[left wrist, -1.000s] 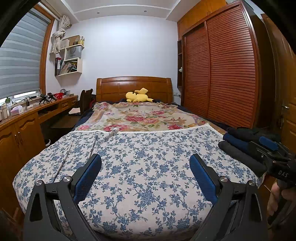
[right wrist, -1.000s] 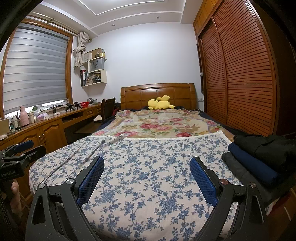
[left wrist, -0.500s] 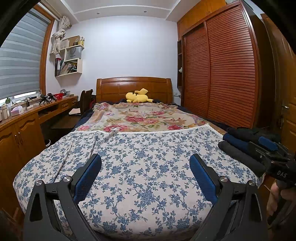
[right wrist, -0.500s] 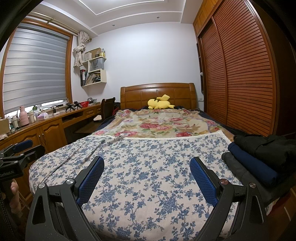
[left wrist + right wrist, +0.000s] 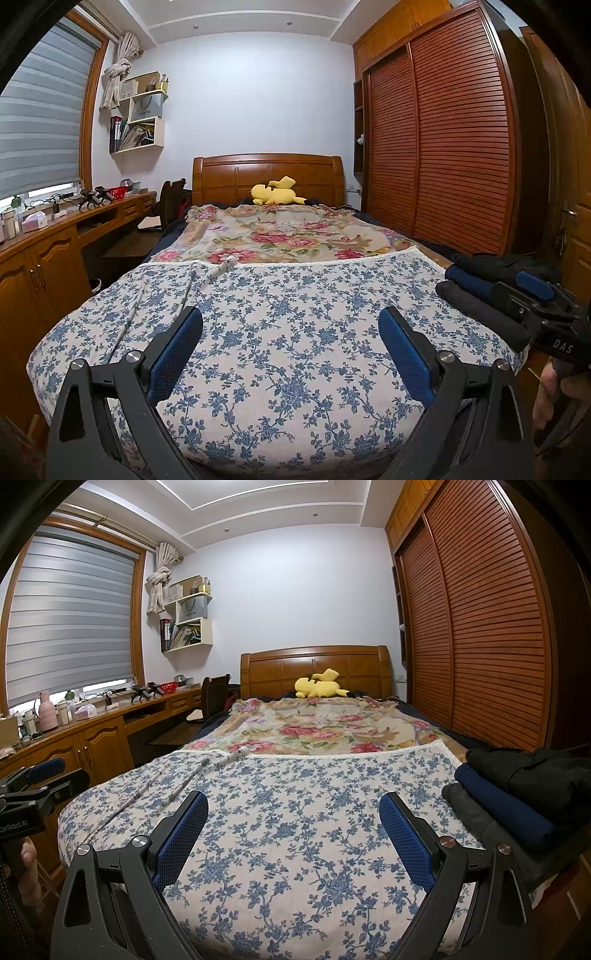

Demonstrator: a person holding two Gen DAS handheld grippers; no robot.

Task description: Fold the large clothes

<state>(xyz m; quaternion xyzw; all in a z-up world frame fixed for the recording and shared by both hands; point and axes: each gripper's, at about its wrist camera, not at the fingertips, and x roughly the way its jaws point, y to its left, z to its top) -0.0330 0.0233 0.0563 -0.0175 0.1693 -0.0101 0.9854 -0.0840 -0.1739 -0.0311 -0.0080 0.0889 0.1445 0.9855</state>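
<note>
Seemingly we were between garments: both tongs, left (image 5: 290,354) and right (image 5: 293,836), stood spread and empty, the pile of folded clothes (image 5: 517,797) lay right of them, nothing unfolded lay ahead.

The sheet (image 5: 288,332) is lying across the foot end of the bed (image 5: 266,177), with the blanket (image 5: 288,236) lying behind it toward the headboard. The plush toy (image 5: 275,195) is resting at the head edge. The stack of clothes (image 5: 517,797) is sitting at the bed's right edge. The desk (image 5: 92,731) is running along the left side, under the shelf (image 5: 188,624); the wardrobe (image 5: 480,627) is standing along the right.
</note>
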